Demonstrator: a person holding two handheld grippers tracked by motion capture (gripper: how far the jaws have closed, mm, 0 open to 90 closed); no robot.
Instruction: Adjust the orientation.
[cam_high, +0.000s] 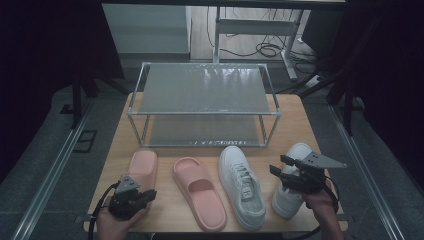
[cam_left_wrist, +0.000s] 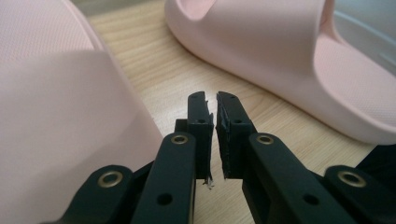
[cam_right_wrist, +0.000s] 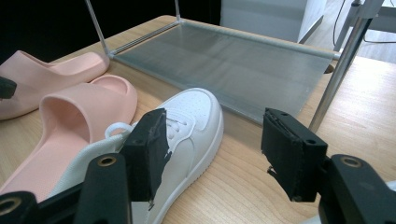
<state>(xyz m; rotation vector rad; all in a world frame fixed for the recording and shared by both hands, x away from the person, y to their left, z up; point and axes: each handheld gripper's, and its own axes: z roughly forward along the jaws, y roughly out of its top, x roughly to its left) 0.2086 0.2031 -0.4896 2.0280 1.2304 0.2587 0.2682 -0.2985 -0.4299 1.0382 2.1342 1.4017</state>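
Two pink slippers and two white sneakers lie in a row on the wooden table (cam_high: 165, 210). My left gripper (cam_high: 147, 194) sits low at the heel of the left slipper (cam_high: 142, 167). In the left gripper view its jaws (cam_left_wrist: 211, 98) stand almost together with nothing between them, pointing at bare wood between that slipper (cam_left_wrist: 56, 116) and the second slipper (cam_left_wrist: 289, 60). My right gripper (cam_high: 279, 166) hovers open over the right sneaker (cam_high: 299, 150). In the right gripper view its wide jaws (cam_right_wrist: 215, 116) frame the other sneaker's toe (cam_right_wrist: 191, 116) without touching it.
A two-tier metal rack (cam_high: 202, 90) with mesh shelves stands at the back of the table; its lower shelf (cam_right_wrist: 233, 60) lies just beyond the shoes. The second slipper (cam_high: 200, 192) and left sneaker (cam_high: 241, 185) lie between my hands. Dark floor surrounds the table.
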